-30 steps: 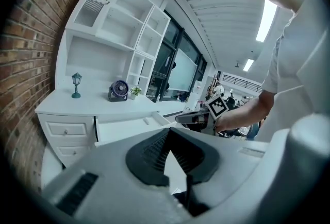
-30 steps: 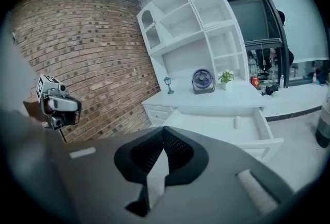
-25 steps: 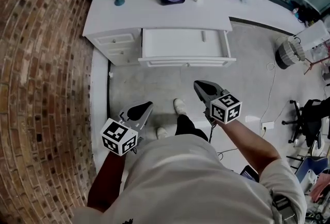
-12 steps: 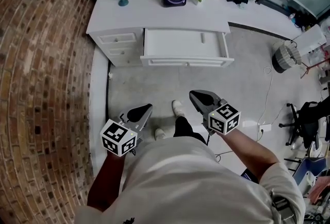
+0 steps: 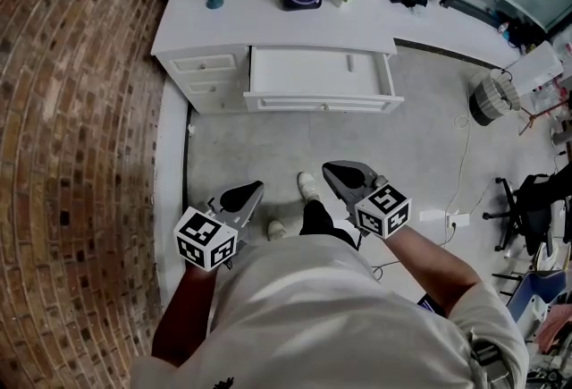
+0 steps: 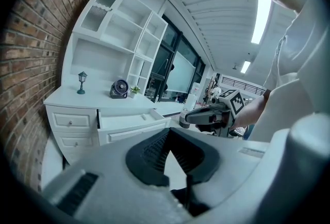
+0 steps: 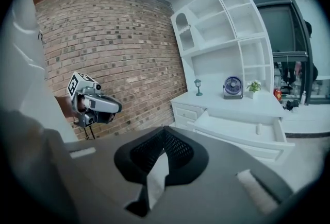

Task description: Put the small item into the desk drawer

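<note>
head view: my left gripper (image 5: 254, 188) and right gripper (image 5: 332, 170) hang in the lower half of the frame above the grey floor (image 5: 232, 146), both clenched on nothing, jaw tips together. the small item (image 5: 351, 63) lies inside the open drawer (image 5: 322, 101) of the white desk (image 5: 268, 29), upper centre, well apart from both.

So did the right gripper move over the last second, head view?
Yes. The right gripper has drawn back from the open desk drawer, moving down the frame towards the person's shoe.
</note>
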The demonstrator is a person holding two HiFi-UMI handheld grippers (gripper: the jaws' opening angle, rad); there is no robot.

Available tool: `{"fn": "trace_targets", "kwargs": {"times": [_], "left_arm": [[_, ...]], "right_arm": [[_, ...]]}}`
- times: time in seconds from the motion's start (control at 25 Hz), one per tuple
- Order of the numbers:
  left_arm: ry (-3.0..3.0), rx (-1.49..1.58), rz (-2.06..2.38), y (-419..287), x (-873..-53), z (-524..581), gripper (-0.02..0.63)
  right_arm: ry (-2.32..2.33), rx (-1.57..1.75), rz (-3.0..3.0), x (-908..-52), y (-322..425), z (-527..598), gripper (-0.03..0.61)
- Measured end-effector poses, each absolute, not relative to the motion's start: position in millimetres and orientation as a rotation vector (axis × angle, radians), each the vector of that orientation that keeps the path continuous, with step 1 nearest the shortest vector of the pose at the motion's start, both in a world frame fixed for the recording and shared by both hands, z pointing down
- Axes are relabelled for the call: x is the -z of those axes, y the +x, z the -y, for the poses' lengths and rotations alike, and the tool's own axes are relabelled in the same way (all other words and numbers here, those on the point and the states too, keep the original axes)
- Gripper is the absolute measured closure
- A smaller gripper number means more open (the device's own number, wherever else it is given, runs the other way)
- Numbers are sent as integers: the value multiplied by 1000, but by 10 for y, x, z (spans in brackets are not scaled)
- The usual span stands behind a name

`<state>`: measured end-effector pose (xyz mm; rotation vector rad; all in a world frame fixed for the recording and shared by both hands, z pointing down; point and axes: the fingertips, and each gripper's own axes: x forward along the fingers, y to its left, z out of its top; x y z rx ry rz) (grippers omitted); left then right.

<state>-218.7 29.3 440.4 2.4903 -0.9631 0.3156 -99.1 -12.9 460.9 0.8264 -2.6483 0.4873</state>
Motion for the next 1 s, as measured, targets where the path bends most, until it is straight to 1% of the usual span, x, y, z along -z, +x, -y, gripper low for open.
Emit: {"fn": "trace_targets", "kwargs": {"times": [1.0], "left_arm": [[2482,-309,973,-2193,-4439,-431,609]], "right_arm": [[785,-430,2646,-4595,-1043,-13,566]]}}
